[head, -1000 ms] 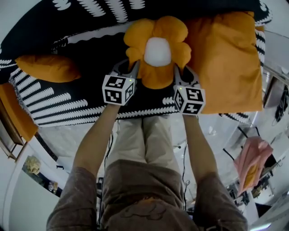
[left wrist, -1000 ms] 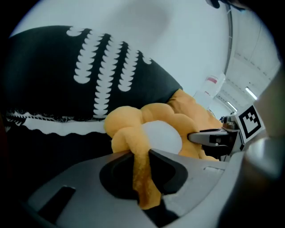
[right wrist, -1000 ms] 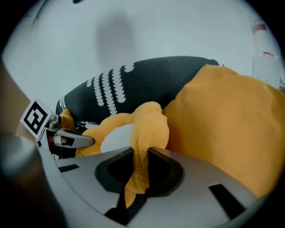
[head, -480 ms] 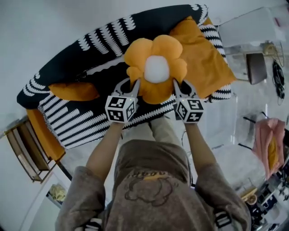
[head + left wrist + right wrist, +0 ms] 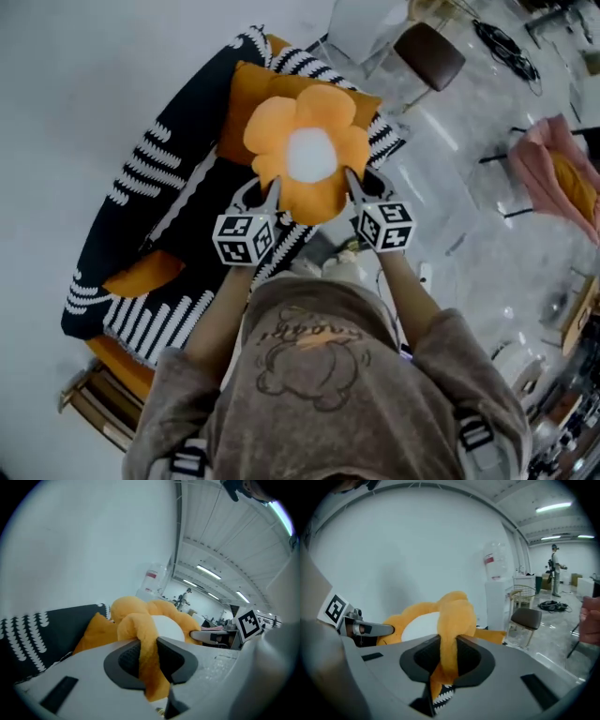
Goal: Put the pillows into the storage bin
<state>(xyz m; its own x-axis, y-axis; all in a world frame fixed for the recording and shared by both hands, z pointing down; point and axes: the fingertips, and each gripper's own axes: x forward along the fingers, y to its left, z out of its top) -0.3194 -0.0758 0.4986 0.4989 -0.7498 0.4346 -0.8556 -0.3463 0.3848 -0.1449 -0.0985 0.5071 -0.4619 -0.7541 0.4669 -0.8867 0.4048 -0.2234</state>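
An orange flower-shaped pillow (image 5: 307, 150) with a white centre hangs in the air in front of me, held from both sides. My left gripper (image 5: 272, 190) is shut on its lower left petal (image 5: 143, 648). My right gripper (image 5: 350, 181) is shut on its lower right petal (image 5: 451, 639). Below it, a flat orange pillow (image 5: 253, 98) lies at the far end of the black-and-white sofa (image 5: 159, 187), and a smaller orange pillow (image 5: 142, 274) lies near its other end. No storage bin shows in any view.
A brown-seated chair (image 5: 427, 54) and a clear container (image 5: 361, 23) stand beyond the sofa. A pink cloth over a stand (image 5: 553, 173) is at the right. Cables (image 5: 506, 42) lie on the glossy floor. A wooden rack (image 5: 94, 412) sits at the lower left.
The view has swung to the right: the sofa has slid left and turned, and the chair and floor have come in. Both grippers still hold the flower pillow between them.
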